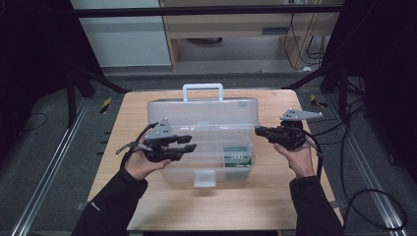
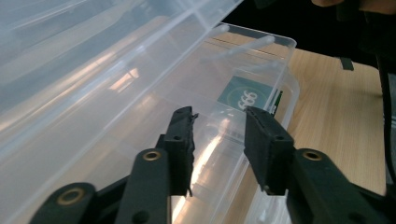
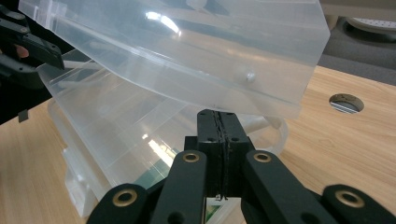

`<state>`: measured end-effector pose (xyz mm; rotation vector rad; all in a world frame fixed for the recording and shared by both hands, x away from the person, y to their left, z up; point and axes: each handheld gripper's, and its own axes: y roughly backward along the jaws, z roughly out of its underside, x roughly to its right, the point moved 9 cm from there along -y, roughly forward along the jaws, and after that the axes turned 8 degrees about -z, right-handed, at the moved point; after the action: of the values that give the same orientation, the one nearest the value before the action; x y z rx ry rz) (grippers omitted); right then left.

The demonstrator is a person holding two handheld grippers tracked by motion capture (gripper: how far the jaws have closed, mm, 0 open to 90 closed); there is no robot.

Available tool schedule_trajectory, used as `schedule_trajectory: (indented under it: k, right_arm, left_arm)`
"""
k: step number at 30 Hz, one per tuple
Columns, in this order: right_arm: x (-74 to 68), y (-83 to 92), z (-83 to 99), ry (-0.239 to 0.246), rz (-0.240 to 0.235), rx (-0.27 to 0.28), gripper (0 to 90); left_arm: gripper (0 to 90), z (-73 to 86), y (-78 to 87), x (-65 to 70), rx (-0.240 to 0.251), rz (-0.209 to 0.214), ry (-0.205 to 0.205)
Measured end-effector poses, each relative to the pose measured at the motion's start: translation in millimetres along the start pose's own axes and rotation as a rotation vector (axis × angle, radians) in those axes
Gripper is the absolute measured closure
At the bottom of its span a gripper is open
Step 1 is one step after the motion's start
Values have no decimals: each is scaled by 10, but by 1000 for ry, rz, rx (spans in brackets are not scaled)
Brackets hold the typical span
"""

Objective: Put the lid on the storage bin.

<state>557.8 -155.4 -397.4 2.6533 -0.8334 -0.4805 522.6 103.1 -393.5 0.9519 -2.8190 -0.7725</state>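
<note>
Where the wooden table (image 1: 147, 206) spreads pale under the lamp, stands a clear plastic box (image 1: 187, 162) at its middle, latch tab toward the person, white handle (image 1: 203, 91) at the far edge. Rises half open, the box's lid (image 1: 201, 112), tilted up and back over the tray; seen again as a slanting clear sheet (image 3: 187, 51) from the right gripper view and as a broad pale wall (image 2: 84, 70) from the left gripper view. Lies inside the box, toward its right end, a small green card (image 1: 238, 156), flat on the floor of the tray; shows again as a teal square with white marks (image 2: 246, 97). Reaches in from the box's left side, the left gripper (image 1: 189, 143), held level over the tray's left part, jaws part open with a clear gap and nothing pinched between them, only the clear plastic behind. Sits at the box's right end, the right gripper (image 1: 259, 132), just beside the corner where lid and tray meet, jaws pressed together pad to pad (image 3: 219, 135), nothing visibly caught between them. Comes up from below, a dark sleeve behind each hand.
</note>
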Motion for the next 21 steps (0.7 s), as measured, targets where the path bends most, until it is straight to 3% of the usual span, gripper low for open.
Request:
schedule_trajectory:
  k: [12,21]
  right_arm:
    - [-16,12,90,0,2,-17,897]
    - [-27,10,134,3,5,-27,898]
  left_arm:
    - [851,139,224,-202,-2,-82,57]
    - [891,244,378,-313,0,-126,74]
